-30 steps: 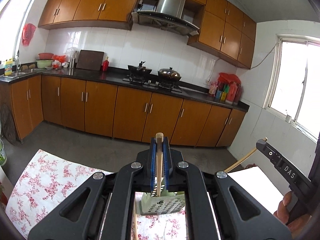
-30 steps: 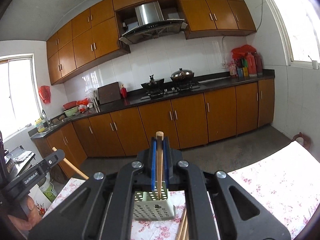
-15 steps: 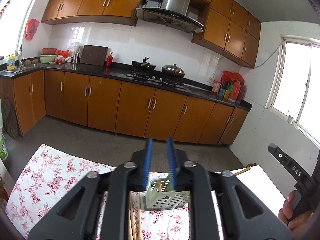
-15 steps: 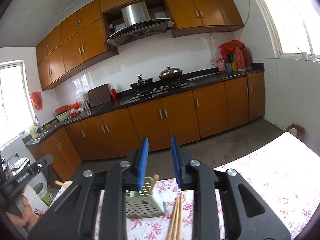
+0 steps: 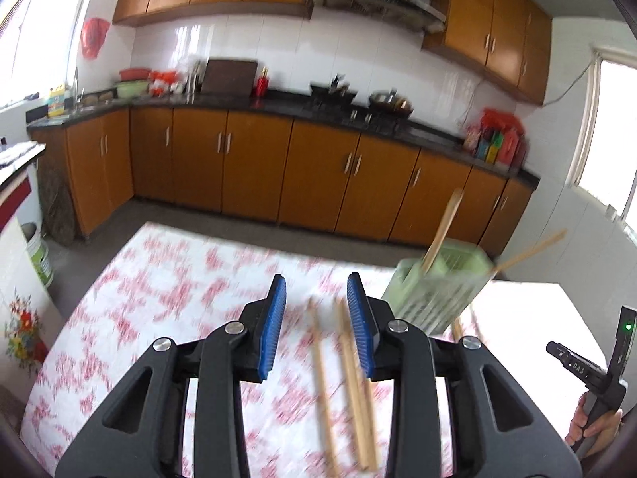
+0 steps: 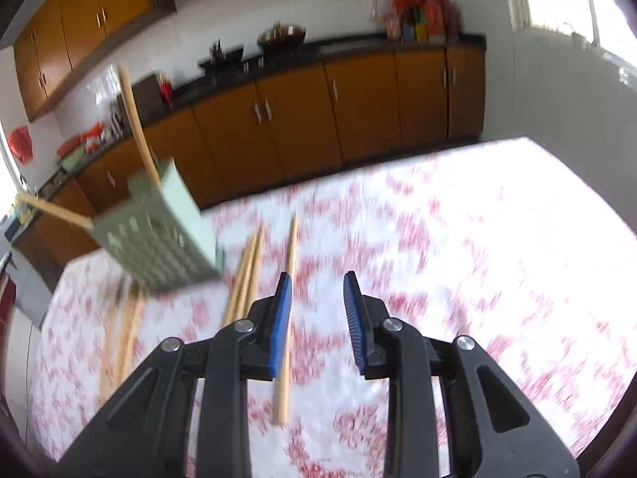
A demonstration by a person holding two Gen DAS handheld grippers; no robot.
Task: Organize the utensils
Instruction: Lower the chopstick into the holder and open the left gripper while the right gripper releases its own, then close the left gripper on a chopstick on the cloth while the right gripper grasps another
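A pale green perforated utensil holder (image 5: 438,290) (image 6: 159,239) stands on the floral tablecloth, with two wooden chopsticks (image 5: 442,231) (image 6: 137,127) leaning out of it. My left gripper (image 5: 316,285) hangs low over the cloth to the holder's left, its jaws opening and nothing pressed between its pads. Loose chopsticks (image 5: 350,374) lie on the cloth under its right finger. My right gripper (image 6: 316,279) is open to the holder's right. One loose chopstick (image 6: 288,298) lies below its left finger, and a pair (image 6: 247,275) rests closer to the holder.
More chopsticks (image 6: 119,338) lie left of the holder. The table's far edge (image 5: 239,235) faces orange kitchen cabinets (image 5: 318,167). A bare white surface (image 5: 537,310) adjoins the cloth on the right. A person's hand (image 5: 593,426) shows at the lower right edge.
Each gripper was shut on a chopstick above the holder, then opened and let it fall in. Both have since sunk toward the table, the left off to the holder's left, the right to its right.
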